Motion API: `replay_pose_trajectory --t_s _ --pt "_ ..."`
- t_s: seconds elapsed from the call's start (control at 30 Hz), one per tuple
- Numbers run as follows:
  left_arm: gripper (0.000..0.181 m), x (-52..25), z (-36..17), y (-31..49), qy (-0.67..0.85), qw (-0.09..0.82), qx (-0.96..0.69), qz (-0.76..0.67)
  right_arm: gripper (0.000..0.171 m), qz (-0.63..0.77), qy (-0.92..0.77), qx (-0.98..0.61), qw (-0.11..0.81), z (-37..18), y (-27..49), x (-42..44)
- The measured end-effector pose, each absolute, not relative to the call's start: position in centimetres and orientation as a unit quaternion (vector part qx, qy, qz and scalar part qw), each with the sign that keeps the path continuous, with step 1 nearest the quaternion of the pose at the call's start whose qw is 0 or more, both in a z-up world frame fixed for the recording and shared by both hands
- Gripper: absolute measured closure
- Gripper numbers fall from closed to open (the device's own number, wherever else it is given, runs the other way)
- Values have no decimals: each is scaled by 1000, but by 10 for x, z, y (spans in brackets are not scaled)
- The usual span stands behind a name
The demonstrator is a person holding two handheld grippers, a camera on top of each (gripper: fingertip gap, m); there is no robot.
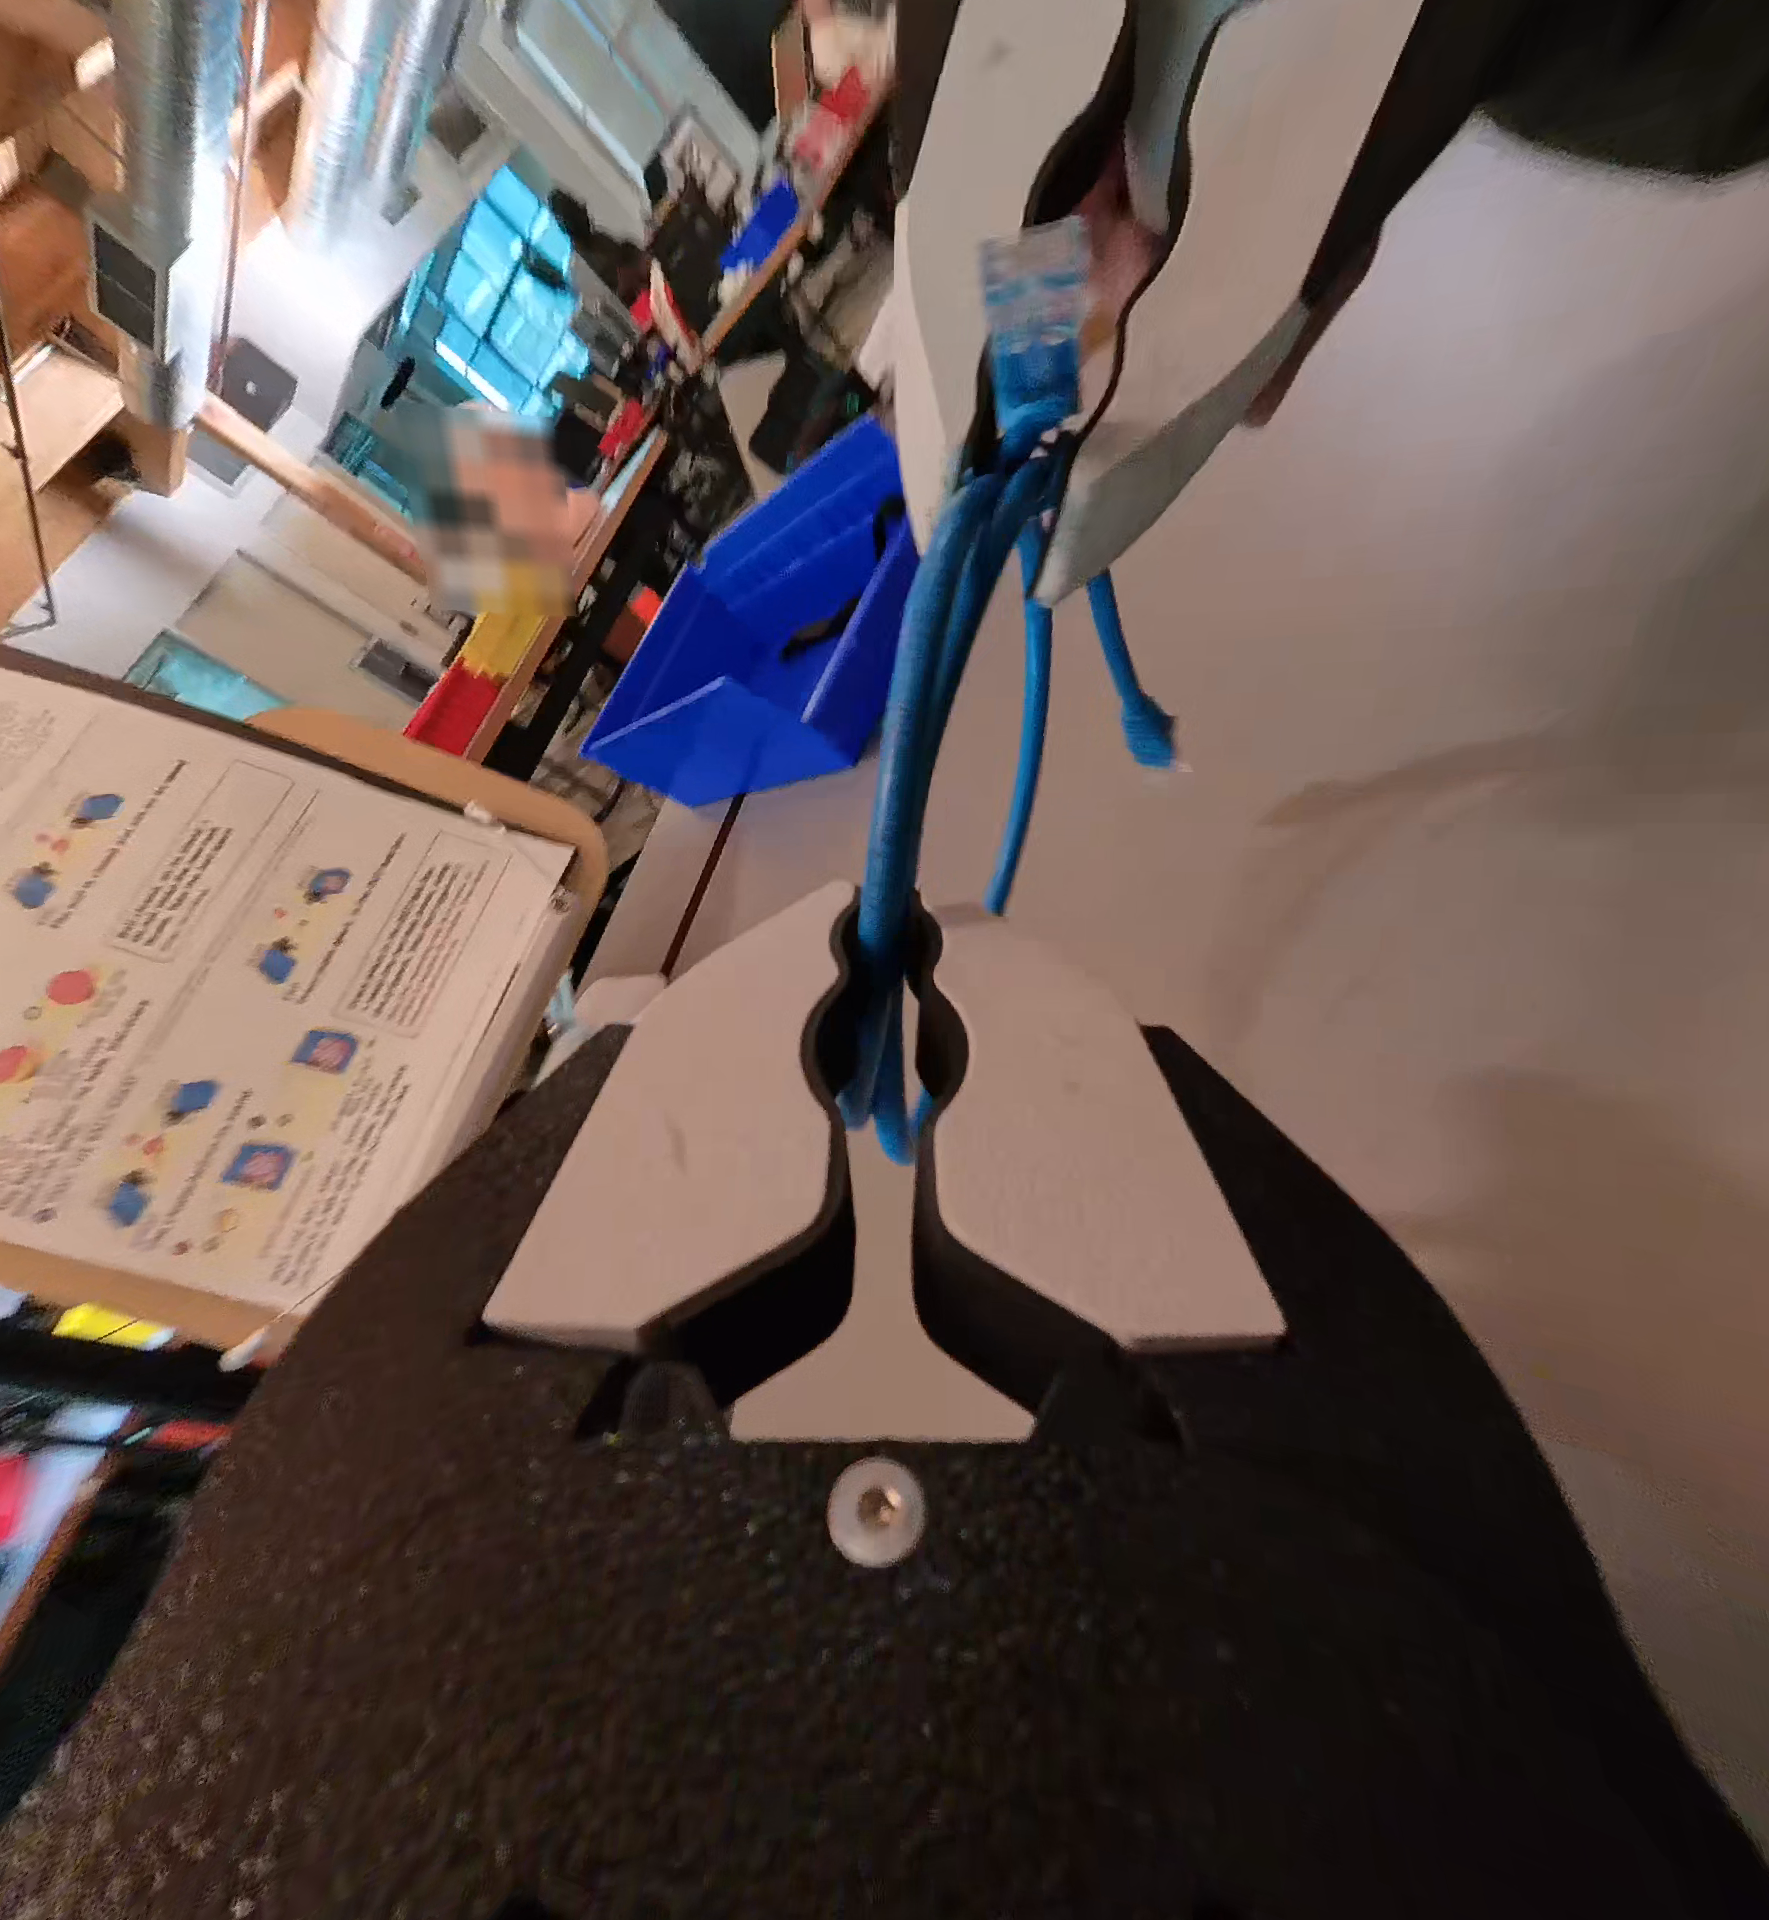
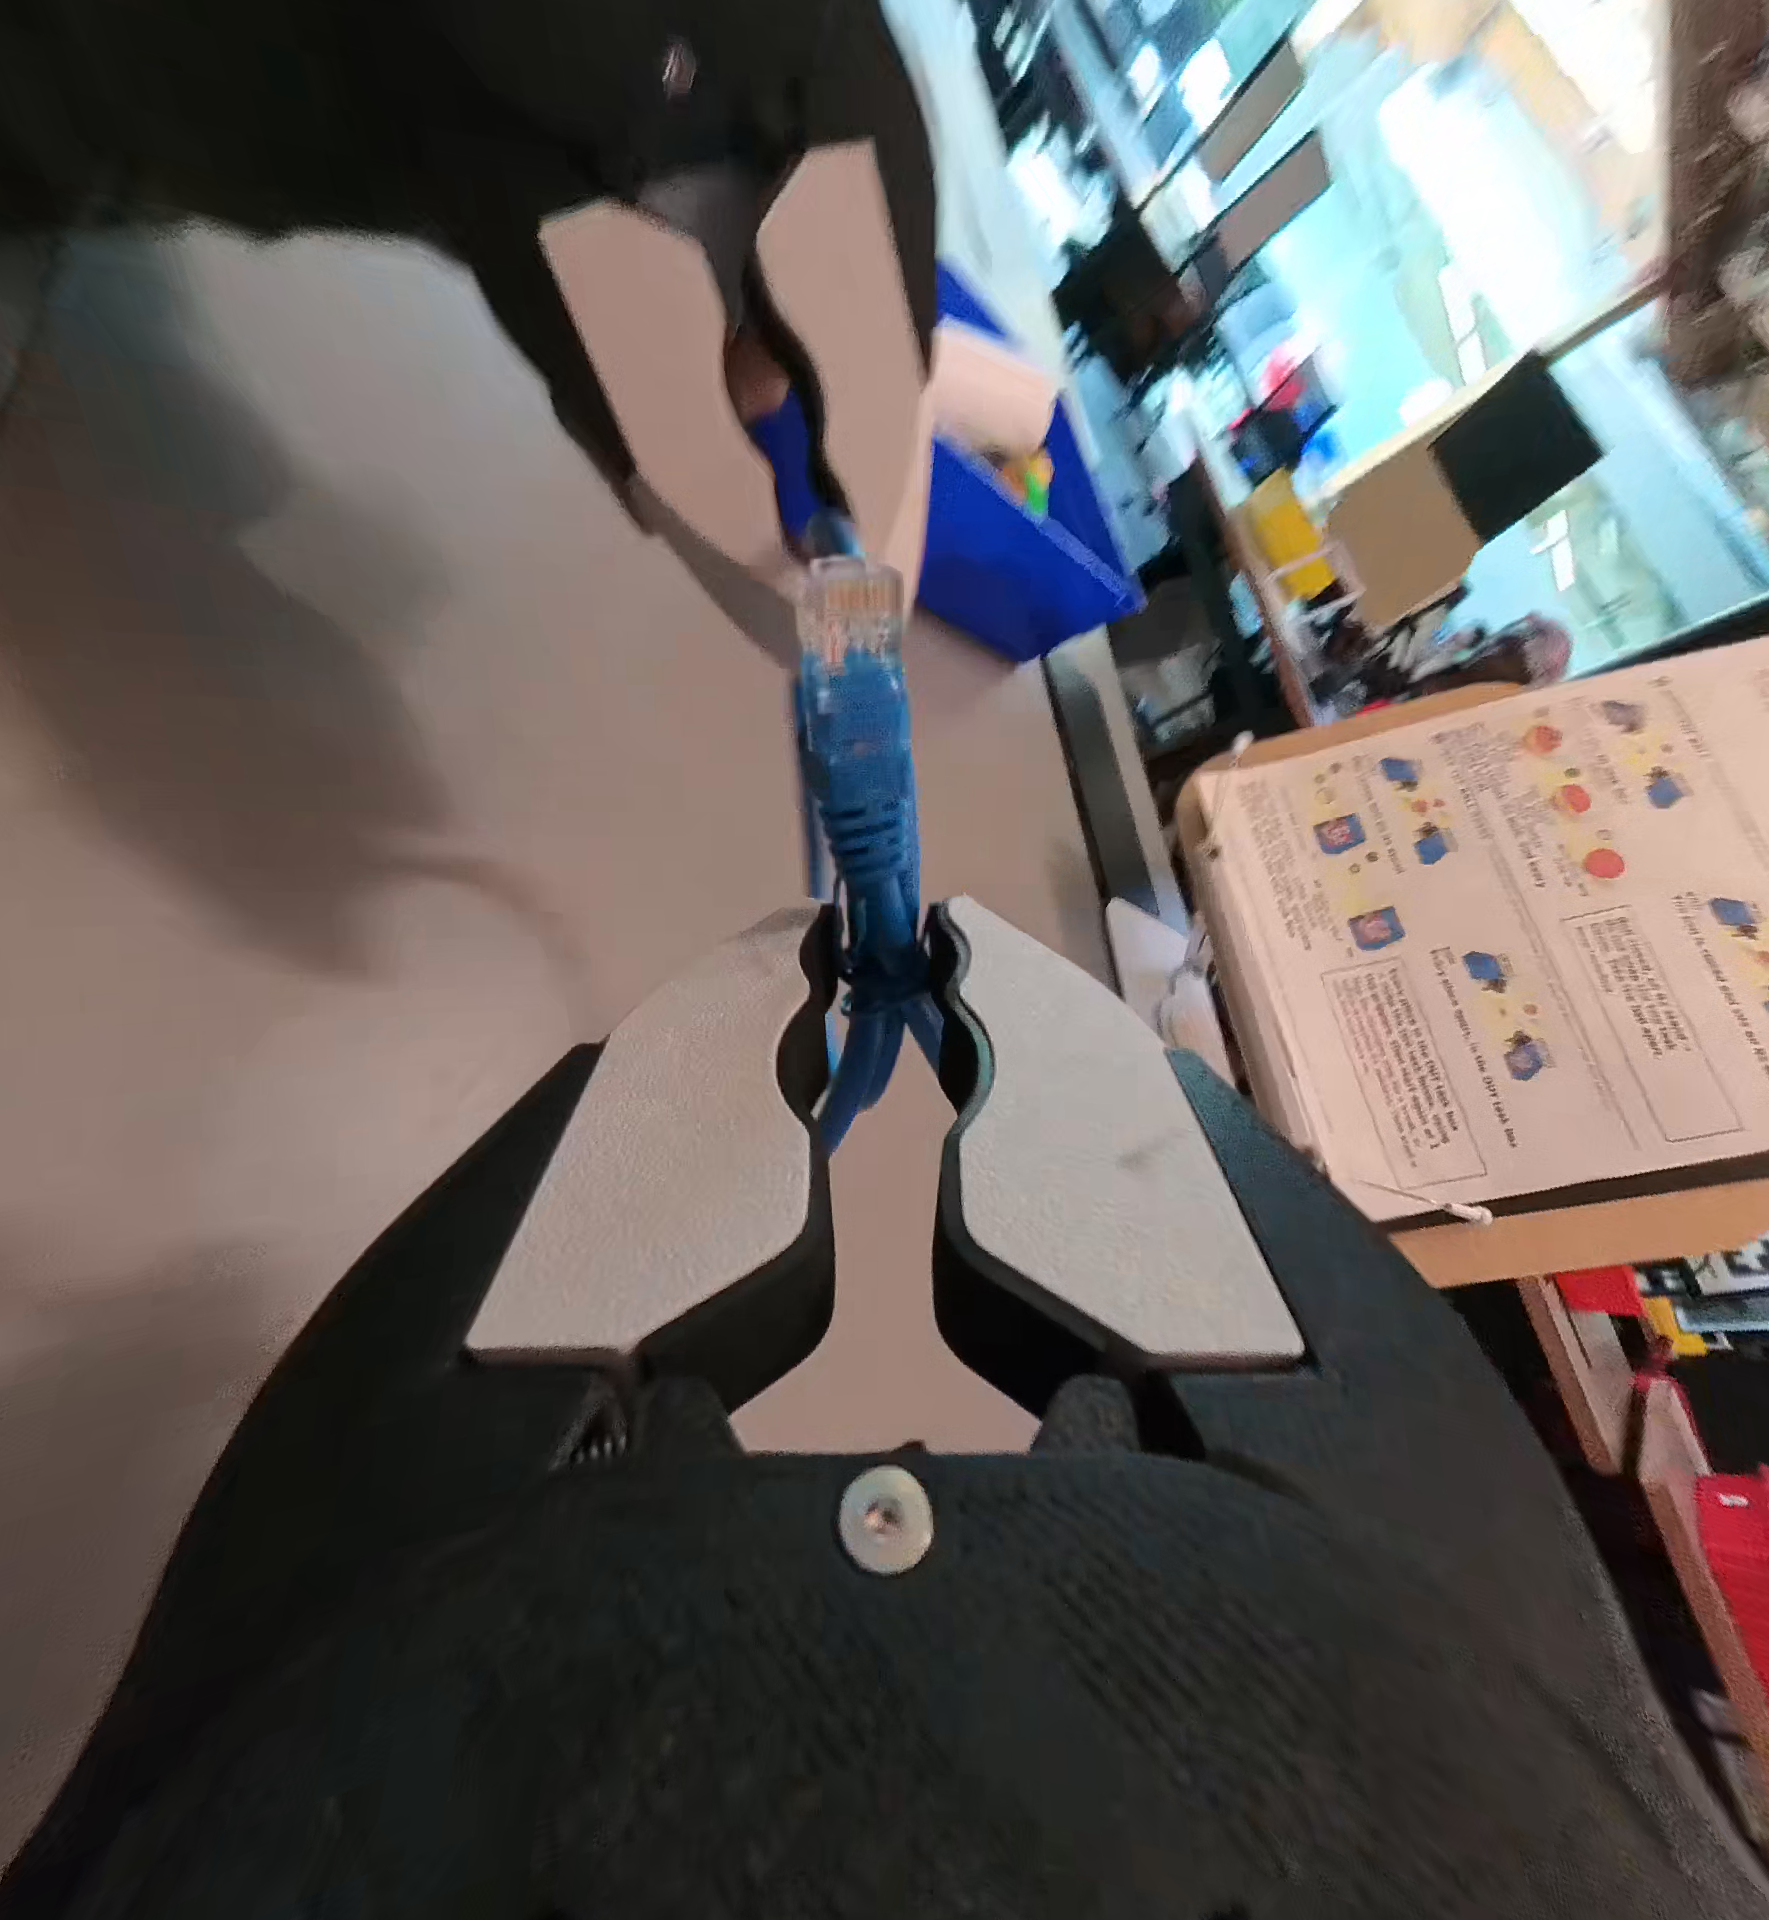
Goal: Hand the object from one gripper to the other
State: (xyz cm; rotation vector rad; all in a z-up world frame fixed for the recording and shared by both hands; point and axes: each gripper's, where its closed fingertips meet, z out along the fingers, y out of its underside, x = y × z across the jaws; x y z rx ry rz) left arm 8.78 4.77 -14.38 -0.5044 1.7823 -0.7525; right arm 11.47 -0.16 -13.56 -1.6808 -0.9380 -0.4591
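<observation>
A bundled blue network cable [image 1: 911,727] with a clear plug hangs in the air above the white table [image 1: 1482,831]. In the left wrist view, my left gripper [image 1: 890,920] is shut on the bundle's lower end. My right gripper [image 1: 1005,499] reaches in from the top and is shut on the upper end, by the plug. In the right wrist view, my right gripper [image 2: 880,925] clamps the cable [image 2: 859,758] just below the plug boot. The left gripper [image 2: 807,520] pinches the far end beyond it. Both grippers hold the cable at once.
A blue plastic bin [image 1: 755,644] stands at the table's far edge and shows in the right wrist view [image 2: 1005,561] too. A printed sheet on a brown board [image 1: 215,987] [image 2: 1534,935] stands beside the table. Cluttered benches and shelves lie behind. Across from one pair of fingers to the other is roughly 7 cm.
</observation>
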Motion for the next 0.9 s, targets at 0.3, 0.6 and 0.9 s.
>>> replay_pose_trajectory --t_s 0.3,0.6,0.9 --pt "176 77 -111 51 603 417 -274 -622 128 23 -209 -628 750 -80 -20 136" --pt "176 71 -101 52 527 334 -272 -733 111 211 -104 -601 764 -90 8 127" --pt "176 65 -96 43 499 275 -254 -782 126 303 -48 -557 772 -89 13 125"
